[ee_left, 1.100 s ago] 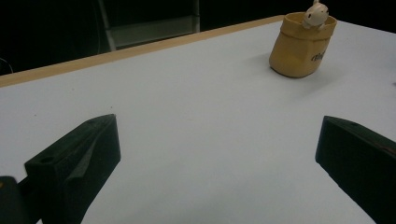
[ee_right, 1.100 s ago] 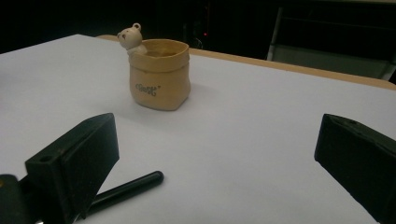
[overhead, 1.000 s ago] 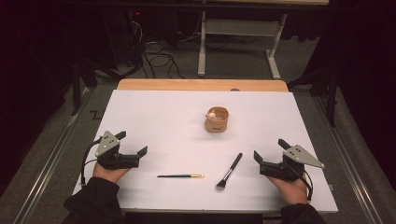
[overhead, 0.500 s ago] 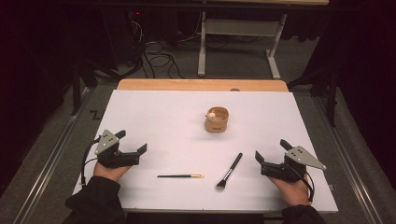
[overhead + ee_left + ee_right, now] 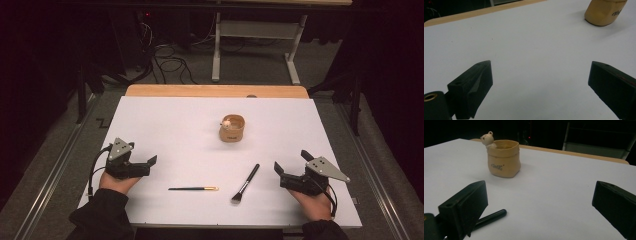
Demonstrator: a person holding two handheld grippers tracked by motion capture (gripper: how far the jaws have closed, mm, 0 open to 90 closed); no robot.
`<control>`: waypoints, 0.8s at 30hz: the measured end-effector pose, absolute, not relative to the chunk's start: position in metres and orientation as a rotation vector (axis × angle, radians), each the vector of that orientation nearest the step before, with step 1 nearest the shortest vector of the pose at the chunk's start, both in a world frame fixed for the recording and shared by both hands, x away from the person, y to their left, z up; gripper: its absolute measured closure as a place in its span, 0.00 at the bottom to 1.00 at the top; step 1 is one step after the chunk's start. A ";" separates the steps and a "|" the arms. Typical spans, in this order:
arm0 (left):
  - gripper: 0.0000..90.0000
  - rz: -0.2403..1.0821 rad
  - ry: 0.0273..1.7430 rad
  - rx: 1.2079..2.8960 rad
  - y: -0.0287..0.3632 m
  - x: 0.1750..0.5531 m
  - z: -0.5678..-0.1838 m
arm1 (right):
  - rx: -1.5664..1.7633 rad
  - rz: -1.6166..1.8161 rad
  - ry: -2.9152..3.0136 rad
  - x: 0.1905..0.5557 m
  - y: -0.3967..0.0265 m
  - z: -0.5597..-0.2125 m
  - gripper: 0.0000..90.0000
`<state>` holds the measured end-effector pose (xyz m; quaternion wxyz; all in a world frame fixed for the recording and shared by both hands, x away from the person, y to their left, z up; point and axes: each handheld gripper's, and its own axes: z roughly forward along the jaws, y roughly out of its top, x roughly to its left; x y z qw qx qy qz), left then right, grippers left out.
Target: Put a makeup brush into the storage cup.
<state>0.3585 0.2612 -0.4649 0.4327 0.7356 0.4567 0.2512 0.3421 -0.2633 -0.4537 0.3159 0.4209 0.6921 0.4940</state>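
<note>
High view, stock on your worktop point(image 5: 165, 125):

- Item 1: tan pot point(image 5: 232, 128) with a small bear figure at its rim, upright at mid-worktop, nothing standing in it that you can see.
- Item 2: thin brush point(image 5: 193, 188) with a gold tip, lying flat near your edge, left of centre.
- Item 3: wide-headed makeup brush point(image 5: 245, 183), lying slantwise just right of item 2, apart from it, handle pointing toward the pot.
- Item 4: your left gripper point(image 5: 145, 165), resting at the left, jaws spread with nothing between them; they have just been closing a little.
- Item 5: your right gripper point(image 5: 278, 172), resting at the right, jaws spread and holding nothing; the makeup brush handle lies near it.

Status, as judged: the work looks to be placing both brushes in the pot. Neither brush is touched yet. Done: nothing. Left: pick up each brush, carry it, stand it in the pot.
</note>
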 end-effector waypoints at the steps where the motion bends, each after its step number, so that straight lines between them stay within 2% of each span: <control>1: 0.07 0.621 1.143 1.836 0.261 0.359 -0.465 | 1.111 1.301 1.822 0.342 -0.263 -0.454 0.01; 24: 0.09 0.554 1.279 1.908 0.262 0.366 -0.471 | 1.143 1.241 1.849 0.351 -0.271 -0.454 0.01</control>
